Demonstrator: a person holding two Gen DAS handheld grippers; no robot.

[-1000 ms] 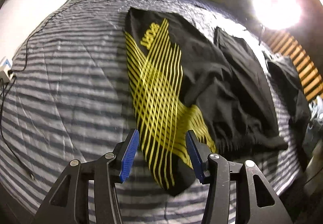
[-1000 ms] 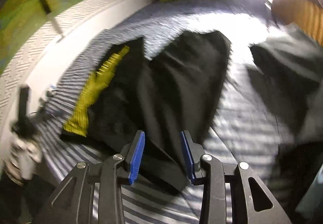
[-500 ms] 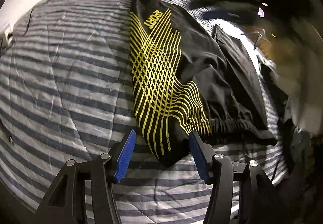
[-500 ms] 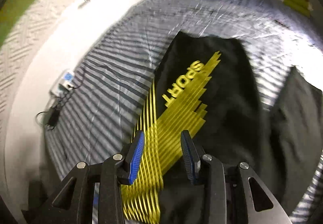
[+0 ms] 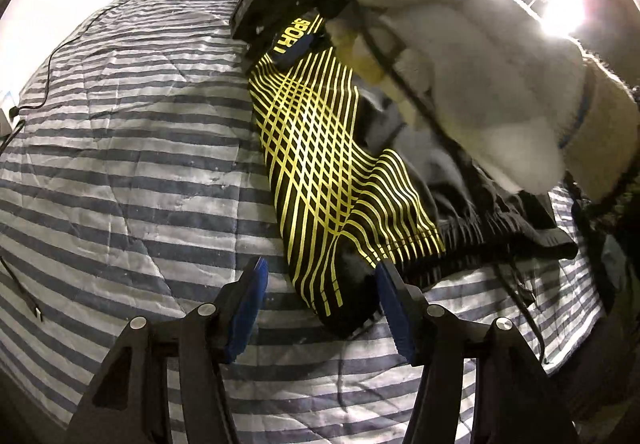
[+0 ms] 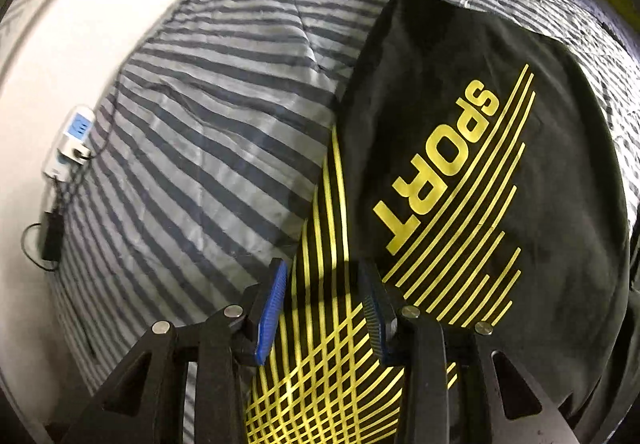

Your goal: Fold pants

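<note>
Pants (image 5: pixel 320 164), black with yellow lines, spread lengthwise on the striped bed cover (image 5: pixel 120 164), one end at its near edge, the printed end farther up.

Left gripper (image 5: pixel 320 308): I keep it at the near end, jaws closing, the cloth between them; I cannot tell if the pads press it yet. Placed here, I judge, to anchor or lift this end.

Right gripper (image 6: pixel 324 308): jaws apart over the yellow lines, nothing gripped, gloved hand (image 5: pixel 480 64) behind it.

Charger (image 6: pixel 72 144): at the cover's far left edge, clear of the work.
</note>
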